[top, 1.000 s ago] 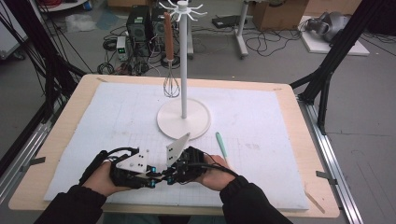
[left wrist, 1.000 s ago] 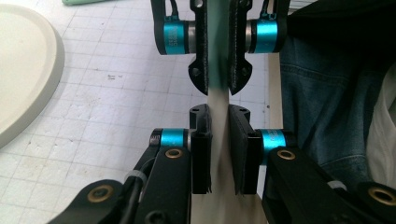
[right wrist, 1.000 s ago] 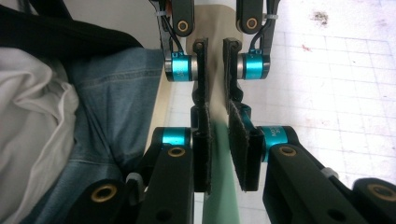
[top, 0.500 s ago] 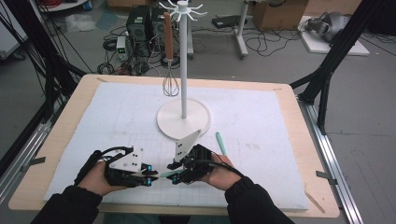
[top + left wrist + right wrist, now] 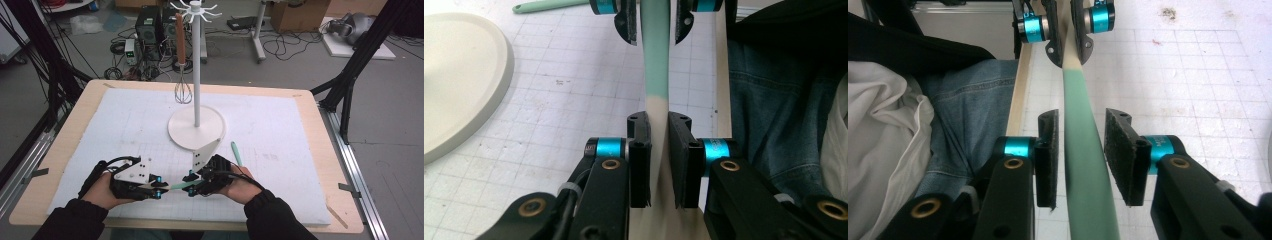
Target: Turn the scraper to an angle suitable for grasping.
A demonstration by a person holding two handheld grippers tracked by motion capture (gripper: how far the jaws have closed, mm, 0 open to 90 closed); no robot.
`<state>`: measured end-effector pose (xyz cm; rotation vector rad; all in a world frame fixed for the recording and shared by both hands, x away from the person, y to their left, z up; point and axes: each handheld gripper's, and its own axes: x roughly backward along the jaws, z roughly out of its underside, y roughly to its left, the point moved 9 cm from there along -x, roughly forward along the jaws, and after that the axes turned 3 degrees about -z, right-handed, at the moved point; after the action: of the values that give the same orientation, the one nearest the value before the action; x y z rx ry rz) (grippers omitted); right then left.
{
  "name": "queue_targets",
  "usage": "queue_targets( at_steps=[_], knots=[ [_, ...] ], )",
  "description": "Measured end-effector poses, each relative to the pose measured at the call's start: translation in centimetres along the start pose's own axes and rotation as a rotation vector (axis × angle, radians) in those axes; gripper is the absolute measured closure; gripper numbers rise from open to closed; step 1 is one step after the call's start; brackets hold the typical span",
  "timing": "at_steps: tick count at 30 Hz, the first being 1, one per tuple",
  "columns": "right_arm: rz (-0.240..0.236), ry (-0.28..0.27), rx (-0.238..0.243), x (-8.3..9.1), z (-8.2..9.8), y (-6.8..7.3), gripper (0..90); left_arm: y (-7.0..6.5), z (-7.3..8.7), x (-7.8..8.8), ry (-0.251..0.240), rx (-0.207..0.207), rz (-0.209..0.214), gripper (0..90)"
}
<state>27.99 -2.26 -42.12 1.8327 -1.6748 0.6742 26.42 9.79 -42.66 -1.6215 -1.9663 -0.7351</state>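
A spatula (image 5: 172,186) with a mint-green part and a cream end (image 5: 655,75) spans between my two grippers just above the mat, near the table's front edge. My left gripper (image 5: 157,189) (image 5: 659,122) is shut on its cream end. My right gripper (image 5: 192,184) (image 5: 1082,120) faces the left one. The green part (image 5: 1083,165) lies between its pads (image 5: 1048,155) with a gap on each side. Its jaws have just been closing a little and do not touch the spatula.
A white stand (image 5: 196,131) with a round base rises mid-table, and a whisk (image 5: 182,90) hangs from its top hooks. A second green utensil (image 5: 236,152) lies on the white gridded mat (image 5: 300,150) beside the right hand. The person's lap is past the front edge.
A stretch of the green spatula now shows between the two grippers, which stood closer together a second ago. The stand, whisk and second utensil have not moved.
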Motion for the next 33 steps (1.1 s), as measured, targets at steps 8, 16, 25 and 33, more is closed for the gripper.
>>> queue_targets(
  at_steps=[8,16,25,33],
  knots=[
    [-0.004,0.001,-0.003,-0.08,-0.02,-0.15,70.8,0.15,0.07,0.28,-0.004,0.003,0.000,79.7],
    [-0.006,0.004,0.007,-0.30,-0.13,-0.17,71.2,0.19,-0.02,0.38,-0.018,0.009,-0.003,79.7],
    [-0.026,0.017,0.022,-0.18,-0.26,0.15,73.8,0.08,-0.01,0.37,-0.008,0.012,0.014,79.2],
    [-0.016,0.033,0.075,0.25,-0.76,0.36,73.9,-0.14,-0.35,0.16,0.003,0.011,0.026,78.8]
  ],
)
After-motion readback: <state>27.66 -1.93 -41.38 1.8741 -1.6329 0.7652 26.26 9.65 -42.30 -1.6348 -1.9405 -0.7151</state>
